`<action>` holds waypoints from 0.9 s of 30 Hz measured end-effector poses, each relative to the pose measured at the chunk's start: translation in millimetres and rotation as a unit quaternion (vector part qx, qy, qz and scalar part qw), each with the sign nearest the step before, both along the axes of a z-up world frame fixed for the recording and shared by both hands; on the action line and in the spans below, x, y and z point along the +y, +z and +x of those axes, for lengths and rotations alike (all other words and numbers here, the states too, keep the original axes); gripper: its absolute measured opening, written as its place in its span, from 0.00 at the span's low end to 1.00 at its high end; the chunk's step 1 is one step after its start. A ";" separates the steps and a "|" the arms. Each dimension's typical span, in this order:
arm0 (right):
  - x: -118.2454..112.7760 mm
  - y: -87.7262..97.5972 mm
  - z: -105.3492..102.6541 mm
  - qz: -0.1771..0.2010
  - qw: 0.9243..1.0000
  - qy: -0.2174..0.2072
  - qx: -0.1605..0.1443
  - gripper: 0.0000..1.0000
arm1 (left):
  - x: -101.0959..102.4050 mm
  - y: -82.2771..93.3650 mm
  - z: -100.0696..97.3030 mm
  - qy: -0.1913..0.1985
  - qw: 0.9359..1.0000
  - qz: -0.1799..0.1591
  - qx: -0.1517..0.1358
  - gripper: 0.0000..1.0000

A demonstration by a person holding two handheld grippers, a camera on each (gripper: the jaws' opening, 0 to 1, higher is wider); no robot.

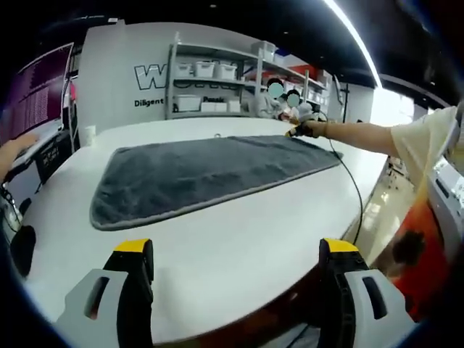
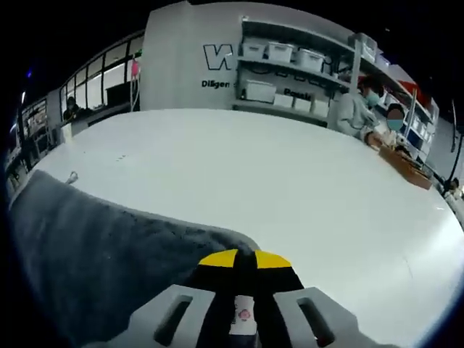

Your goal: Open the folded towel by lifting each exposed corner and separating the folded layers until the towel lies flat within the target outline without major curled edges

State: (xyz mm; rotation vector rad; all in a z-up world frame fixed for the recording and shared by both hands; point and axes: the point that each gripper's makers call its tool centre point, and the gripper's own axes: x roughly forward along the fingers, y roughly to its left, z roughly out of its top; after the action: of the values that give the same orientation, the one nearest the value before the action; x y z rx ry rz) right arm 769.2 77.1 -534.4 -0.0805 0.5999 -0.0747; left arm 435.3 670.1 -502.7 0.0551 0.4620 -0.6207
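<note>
Towel [image 1: 210,174] lies spread on the white table [image 1: 239,239]. Right gripper [image 2: 244,259] pinches its corner at six o'clock. Left gripper [image 1: 238,255] hangs wide open. A hard tug could curl that edge.

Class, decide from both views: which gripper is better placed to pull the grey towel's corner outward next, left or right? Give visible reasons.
Right. The right gripper sits shut at the towel edge, apparently pinching it. The left gripper is open over bare table, apart from the towel.
</note>
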 end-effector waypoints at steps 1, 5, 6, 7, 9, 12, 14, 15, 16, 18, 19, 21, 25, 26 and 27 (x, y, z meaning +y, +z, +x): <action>-1.3 0.1 0.7 0.000 1.000 -0.001 -0.001 0.00 | -0.2 0.2 -0.1 0.000 1.000 0.000 0.000 0.92; -4.2 -0.2 7.2 -0.005 1.000 -0.002 -0.002 0.01 | -1.1 0.1 -0.6 0.001 1.000 0.001 0.000 0.92; -3.9 0.1 7.4 -0.010 1.000 0.002 -0.001 0.01 | -1.2 -0.1 -0.6 0.001 1.000 0.001 0.001 0.92; -3.2 0.6 7.1 -0.016 1.000 0.005 -0.002 0.02 | -1.3 -0.3 -0.6 0.001 1.000 0.001 0.001 0.92; -1.6 3.5 1.8 -0.027 1.000 0.007 -0.007 0.09 | -1.4 0.1 -0.4 0.001 1.000 0.000 0.000 0.92; -7.3 13.9 -6.9 -0.036 0.999 0.005 -0.013 0.19 | -1.5 2.4 -0.4 0.000 1.000 -0.002 -0.002 0.92; -6.3 22.1 -19.3 -0.036 0.999 0.004 -0.019 0.22 | -1.8 3.8 -0.6 -0.001 1.000 -0.003 -0.004 0.92; -4.4 27.1 -28.7 -0.036 0.999 0.003 -0.023 0.24 | -1.9 4.8 -0.8 -0.002 1.000 -0.004 -0.006 0.92; -8.0 34.8 -25.9 -0.037 0.999 0.008 -0.029 0.27 | -2.4 6.1 -1.2 -0.004 1.000 -0.005 -0.008 0.92; -7.5 47.0 -34.3 -0.034 0.998 0.026 -0.037 0.36 | -2.9 7.9 -1.6 -0.007 1.000 -0.007 -0.010 0.92; -4.4 50.6 -37.6 -0.033 0.998 0.040 -0.040 0.42 | -3.0 8.5 -1.8 -0.009 1.000 -0.007 -0.010 0.92; 1.9 55.8 -54.2 -0.024 0.997 0.054 -0.039 0.54 | -3.3 10.5 -1.6 -0.011 1.000 -0.010 -0.013 0.92; 24.2 62.4 -105.4 -0.024 0.995 0.090 -0.029 0.72 | -3.2 16.6 -0.3 -0.017 1.000 -0.015 -0.020 0.92; 28.8 62.2 -113.2 -0.023 0.995 0.099 -0.024 0.77 | -3.1 17.8 -0.3 -0.018 0.999 -0.016 -0.021 0.92; 46.1 59.7 -138.8 -0.017 0.993 0.114 -0.015 0.84 | -2.2 20.4 -0.4 -0.021 0.999 -0.017 -0.023 0.92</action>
State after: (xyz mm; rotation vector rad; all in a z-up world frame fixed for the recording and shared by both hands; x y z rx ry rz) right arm 630.3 123.2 -474.7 -0.1795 0.5560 0.1364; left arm 434.9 667.9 -482.3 0.0475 0.4076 -0.6669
